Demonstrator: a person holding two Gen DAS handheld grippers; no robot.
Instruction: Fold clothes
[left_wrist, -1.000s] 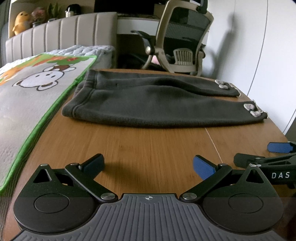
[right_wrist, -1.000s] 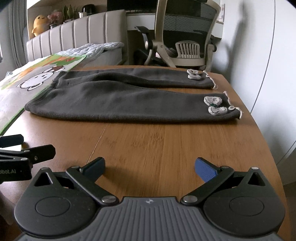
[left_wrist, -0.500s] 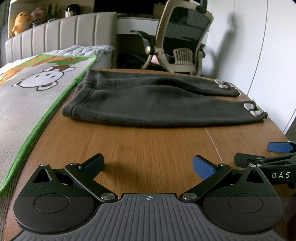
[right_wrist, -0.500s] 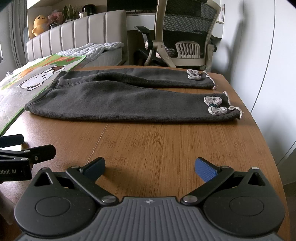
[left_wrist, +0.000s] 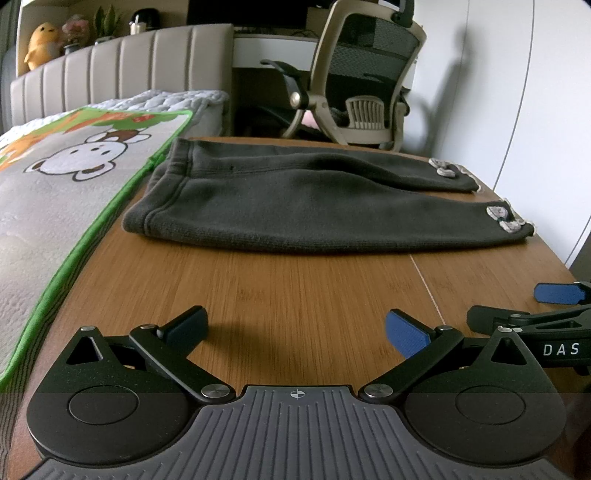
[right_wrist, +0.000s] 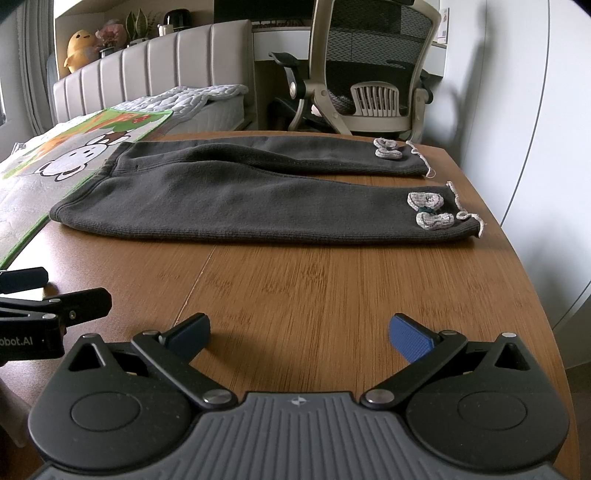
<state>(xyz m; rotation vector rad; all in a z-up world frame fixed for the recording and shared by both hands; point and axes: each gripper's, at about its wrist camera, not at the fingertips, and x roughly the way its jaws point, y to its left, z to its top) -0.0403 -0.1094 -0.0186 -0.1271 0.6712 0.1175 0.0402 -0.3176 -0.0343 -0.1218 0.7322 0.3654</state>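
Observation:
A pair of dark grey knit trousers (left_wrist: 295, 199) lies flat across the far half of the wooden table (left_wrist: 280, 295), waistband to the left, both legs stretched right. It shows in the right wrist view (right_wrist: 258, 206) too. Small grey bows (right_wrist: 428, 210) sit at the leg cuffs. My left gripper (left_wrist: 295, 328) is open and empty, low over the near table, well short of the trousers. My right gripper (right_wrist: 299, 332) is open and empty, also near the front edge. Each gripper shows at the side of the other's view.
A cartoon-print mat with a green border (left_wrist: 62, 192) lies on the bed to the left of the table. An office chair (left_wrist: 365, 81) stands behind the table. A white wall (right_wrist: 535, 129) is close on the right.

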